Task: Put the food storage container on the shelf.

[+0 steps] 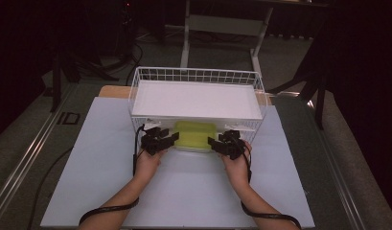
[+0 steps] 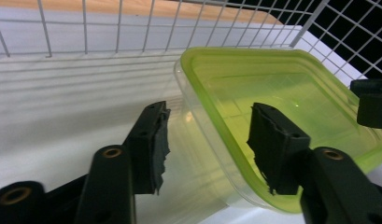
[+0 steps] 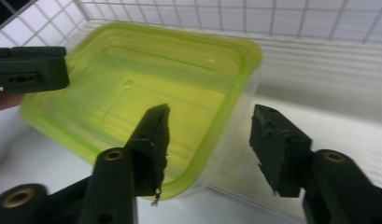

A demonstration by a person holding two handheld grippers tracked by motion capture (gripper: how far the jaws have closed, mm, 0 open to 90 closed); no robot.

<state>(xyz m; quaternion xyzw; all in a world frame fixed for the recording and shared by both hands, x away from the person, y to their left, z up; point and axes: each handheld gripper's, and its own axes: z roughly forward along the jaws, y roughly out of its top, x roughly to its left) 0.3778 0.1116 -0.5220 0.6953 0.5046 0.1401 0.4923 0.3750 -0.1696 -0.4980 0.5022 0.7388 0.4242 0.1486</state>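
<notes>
Black left claw point(image 1: 159, 139) and right claw point(image 1: 227, 143); brass screws; trailing cables.

No legible text, labels, brands or nos. anywhere. Dark boxy mark on floor strip point(image 1: 69, 118), well left of left gripper point(image 1: 157, 139), too blurred to read. Tiny dark speck on rack point(image 1: 150, 119) front edge, just beyond same gripper, unreadable. Lid point(image 2: 272, 88) betw. jaws plain.

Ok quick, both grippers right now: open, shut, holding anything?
Left hand-held gripper: open, jaws straddling the near corner edge of the green-lidded container, not clamped.
Right hand-held gripper: open, straddling the container's other corner, holding nothing.
</notes>
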